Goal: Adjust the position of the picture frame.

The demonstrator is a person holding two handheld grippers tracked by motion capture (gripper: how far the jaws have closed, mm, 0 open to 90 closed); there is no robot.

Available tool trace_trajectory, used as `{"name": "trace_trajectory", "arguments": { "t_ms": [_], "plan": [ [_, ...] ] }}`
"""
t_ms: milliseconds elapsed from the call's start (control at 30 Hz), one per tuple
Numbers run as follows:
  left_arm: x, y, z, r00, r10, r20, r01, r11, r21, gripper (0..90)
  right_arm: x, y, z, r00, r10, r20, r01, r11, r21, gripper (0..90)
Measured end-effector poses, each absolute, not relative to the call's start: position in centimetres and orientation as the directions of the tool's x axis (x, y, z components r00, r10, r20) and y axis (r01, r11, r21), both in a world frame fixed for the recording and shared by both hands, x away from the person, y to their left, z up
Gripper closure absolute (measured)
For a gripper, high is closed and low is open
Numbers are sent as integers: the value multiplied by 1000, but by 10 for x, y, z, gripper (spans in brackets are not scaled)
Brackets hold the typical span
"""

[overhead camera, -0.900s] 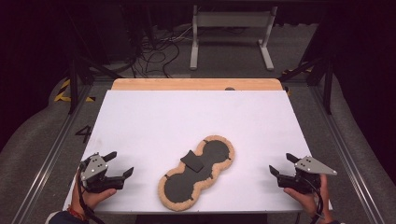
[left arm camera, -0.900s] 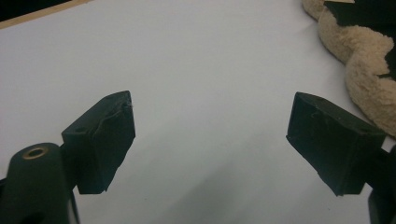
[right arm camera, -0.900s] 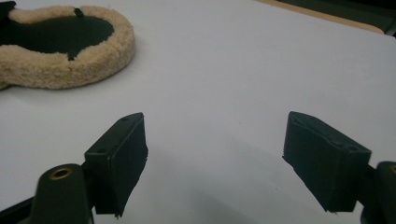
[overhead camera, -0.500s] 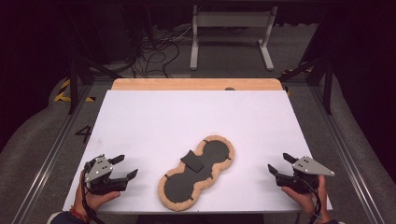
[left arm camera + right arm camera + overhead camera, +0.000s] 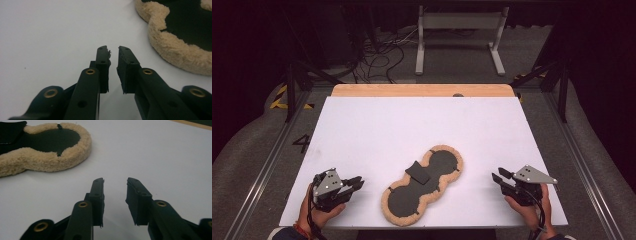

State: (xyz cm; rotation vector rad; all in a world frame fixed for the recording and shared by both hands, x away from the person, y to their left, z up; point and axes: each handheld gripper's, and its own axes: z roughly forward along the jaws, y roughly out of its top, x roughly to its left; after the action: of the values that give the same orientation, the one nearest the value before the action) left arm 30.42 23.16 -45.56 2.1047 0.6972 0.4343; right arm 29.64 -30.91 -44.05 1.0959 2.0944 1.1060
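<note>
Two grippers sit low at the near edge of the white table (image 5: pixel 422 125), one at each corner, and between them lies the fleece-edged pad (image 5: pixel 422 186), a peanut-shaped thing with a tan woolly rim and a black inner face. It lies flat, slanting from near-left to far-right, and a small black flap (image 5: pixel 418 171) lies on top of it near the waist.

On the left, the left gripper (image 5: pixel 353 185) is held in a hand (image 5: pixel 319 212) at the table's front corner, its jaws pointing toward the pad. They stand a narrow gap apart with nothing between them; from its own camera the left gripper (image 5: pixel 113 53) has the woolly rim (image 5: pixel 175 47) just off to the right, near but not touching.

Over on the right, the right gripper (image 5: pixel 499 177) also points inward, jaws parted rather wider and empty, held by the other hand (image 5: pixel 527 207). It is farther from the pad, with bare white tabletop between (nothing blocks the way on either side).

Beyond the white sheet a strip of wooden board (image 5: pixel 422 90) shows at the far edge. Farther back on the floor are tangled cables (image 5: pixel 382 55) and a pale metal stand (image 5: pixel 459 35).
</note>
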Motion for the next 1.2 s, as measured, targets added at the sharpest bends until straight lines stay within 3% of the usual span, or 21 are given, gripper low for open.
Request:
{"name": "trace_trajectory", "arguments": {
  "t_ms": [167, 367, 733, 1200],
  "plan": [
    [304, 222, -455, 806, 588, 66, 306, -510, 804, 862, 300, -288, -442, -585, 807, -85, 407, 383, 829, 834],
    [310, 211, -457, 828, 558, 59, 305, -535, 788, 871, 303, -265, -445, -636, 767, -88, 400, 425, 812, 888],
    [319, 187, -461, 854, 516, 61, 303, -590, 749, 863, 314, -207, -455, -686, 725, -63, 450, 491, 746, 900],
    [322, 172, -466, 881, 472, 36, 305, -623, 721, 841, 326, -200, -456, -669, 742, -45, 476, 474, 741, 900]
  ]
}}
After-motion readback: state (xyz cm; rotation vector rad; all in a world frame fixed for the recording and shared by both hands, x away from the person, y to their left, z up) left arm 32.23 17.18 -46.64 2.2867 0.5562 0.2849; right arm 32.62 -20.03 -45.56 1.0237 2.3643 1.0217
